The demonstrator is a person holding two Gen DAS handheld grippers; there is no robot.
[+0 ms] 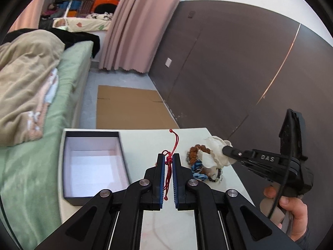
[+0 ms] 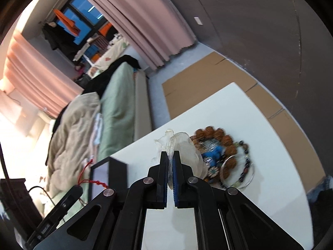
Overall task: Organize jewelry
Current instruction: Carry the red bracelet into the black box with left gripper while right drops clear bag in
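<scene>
My left gripper (image 1: 170, 156) is shut on a red cord bracelet (image 1: 169, 162), held above the white table just right of an open black box with a white inside (image 1: 93, 166). My right gripper (image 2: 170, 155) is shut on a clear plastic bag (image 2: 183, 143), lifted over a heap of jewelry (image 2: 224, 158): brown bead bracelets, blue pieces, a thin bangle with dark beads. In the left wrist view the right gripper (image 1: 225, 149) holds the bag (image 1: 214, 145) above the heap (image 1: 199, 162). The red bracelet (image 2: 91, 180) and the box (image 2: 112, 177) also show in the right wrist view.
The small white table (image 2: 260, 125) stands beside a bed with a green sheet (image 1: 33, 177) and a beige blanket (image 1: 27, 83). Flat cardboard (image 1: 129, 108) lies on the floor past the table. A dark wall panel (image 1: 239, 62) runs along the right.
</scene>
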